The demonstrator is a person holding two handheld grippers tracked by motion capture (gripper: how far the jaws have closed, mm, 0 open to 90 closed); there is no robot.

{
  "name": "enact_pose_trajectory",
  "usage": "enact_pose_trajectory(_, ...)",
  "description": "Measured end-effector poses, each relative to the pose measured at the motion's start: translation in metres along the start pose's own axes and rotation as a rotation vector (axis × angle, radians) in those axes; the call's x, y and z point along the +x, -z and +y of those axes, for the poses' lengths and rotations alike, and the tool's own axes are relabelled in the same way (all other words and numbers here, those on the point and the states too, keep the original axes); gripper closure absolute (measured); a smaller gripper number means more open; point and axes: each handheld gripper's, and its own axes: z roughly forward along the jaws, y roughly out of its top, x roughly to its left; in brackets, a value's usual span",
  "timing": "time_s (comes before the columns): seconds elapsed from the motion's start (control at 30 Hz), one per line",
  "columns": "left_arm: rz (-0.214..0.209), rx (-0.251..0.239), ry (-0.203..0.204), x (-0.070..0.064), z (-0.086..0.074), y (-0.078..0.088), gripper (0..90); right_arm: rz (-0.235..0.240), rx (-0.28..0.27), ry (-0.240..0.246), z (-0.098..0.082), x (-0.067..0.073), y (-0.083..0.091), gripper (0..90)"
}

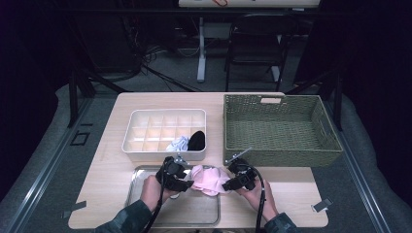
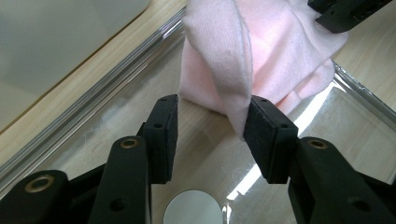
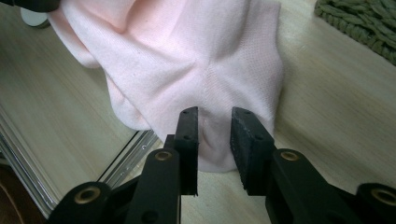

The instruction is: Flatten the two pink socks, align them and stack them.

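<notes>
A pale pink sock lies crumpled at the far right corner of a metal tray, partly on the wooden table. My left gripper is at its left side. In the left gripper view the jaws stand open. A hanging fold of the sock brushes the right pad and the left pad is bare. My right gripper is at the sock's right side. Its jaws stand a narrow gap apart over the sock, whose flat fabric shows through the gap, unpinched.
A white divided organiser stands behind the tray, with a white-and-blue sock and a black sock in its near right cells. An empty green woven basket sits to the right. A chair and a table leg stand beyond the table.
</notes>
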Motion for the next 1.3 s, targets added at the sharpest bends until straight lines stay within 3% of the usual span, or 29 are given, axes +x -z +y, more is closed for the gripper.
enact_pose_trajectory(0.27, -0.007, 0.027, 0.021, 0.003, -0.004, 0.0, 54.3, 0.011, -0.005, 0.013, 0.0, 0.002, 0.002, 67.8)
enact_pose_trajectory(0.3, -0.007, 0.03, 0.024, 0.003, -0.004, 0.0, 54.3, 0.037, -0.018, 0.034, 0.0, 0.001, 0.006, 68.1)
enact_pose_trajectory(0.33, -0.008, 0.029, 0.03, 0.004, -0.005, -0.001, 54.2, 0.023, -0.045, 0.044, 0.001, 0.003, 0.014, 67.8)
enact_pose_trajectory(0.47, -0.026, 0.053, 0.033, 0.006, -0.007, -0.002, 54.1, 0.031, -0.088, 0.025, 0.001, 0.003, 0.02, 66.7)
enact_pose_trajectory(0.53, -0.03, 0.048, 0.037, 0.006, -0.007, 0.0, 52.9, 0.027, -0.079, 0.005, -0.001, -0.001, 0.016, 65.6)
enact_pose_trajectory(0.63, -0.047, 0.027, 0.04, 0.005, -0.004, 0.006, 51.2, 0.015, -0.049, 0.024, -0.001, -0.004, 0.017, 65.3)
enact_pose_trajectory(0.7, -0.039, 0.023, 0.029, 0.003, -0.001, 0.01, 48.6, 0.04, -0.062, -0.009, -0.001, -0.004, 0.014, 63.9)
enact_pose_trajectory(0.97, -0.071, -0.009, 0.04, -0.001, 0.015, 0.017, 41.2, 0.034, -0.064, -0.018, -0.002, -0.01, 0.018, 64.4)
enact_pose_trajectory(1.17, -0.043, 0.007, -0.007, -0.006, 0.037, 0.01, 40.1, 0.02, -0.055, -0.014, -0.002, -0.013, 0.019, 64.4)
enact_pose_trajectory(1.23, -0.037, 0.028, -0.015, -0.004, 0.039, 0.005, 43.4, 0.01, -0.071, -0.018, -0.002, -0.013, 0.019, 64.6)
enact_pose_trajectory(1.27, -0.031, 0.031, -0.016, -0.003, 0.039, 0.004, 51.1, 0.011, -0.065, -0.02, -0.001, -0.013, 0.019, 64.6)
enact_pose_trajectory(1.3, -0.022, 0.03, -0.025, -0.002, 0.038, 0.003, 51.1, 0.011, -0.065, -0.02, -0.001, -0.013, 0.019, 64.6)
